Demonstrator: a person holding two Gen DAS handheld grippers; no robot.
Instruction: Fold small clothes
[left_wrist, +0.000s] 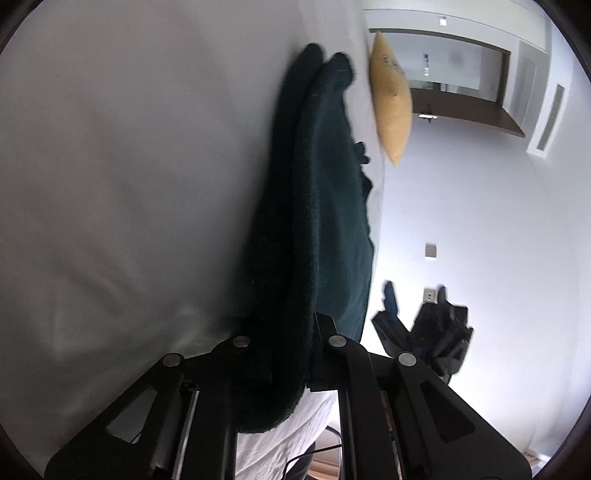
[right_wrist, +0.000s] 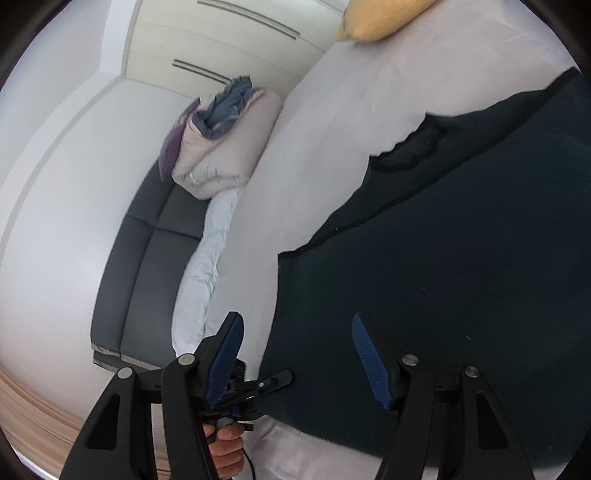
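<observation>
Left gripper (left_wrist: 291, 363) fingers clamped on dark green garment (left_wrist: 317, 206) hem (white bed (left_wrist: 110, 166) beside)

A yellow pillow (right_wrist: 373, 18) lies on the white bed (right_wrist: 314, 147) (a grey sofa (right_wrist: 147, 251) stands beside).

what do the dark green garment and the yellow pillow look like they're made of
Dark green garment: seems a soft knit or fleece, matte; the surface looks fuzzy and the stitched hems lie flat. Yellow pillow: looks like smooth woven cloth, matte, gently wrinkled over a plump filling. Blur leaves the exact fibre of both open.
</observation>
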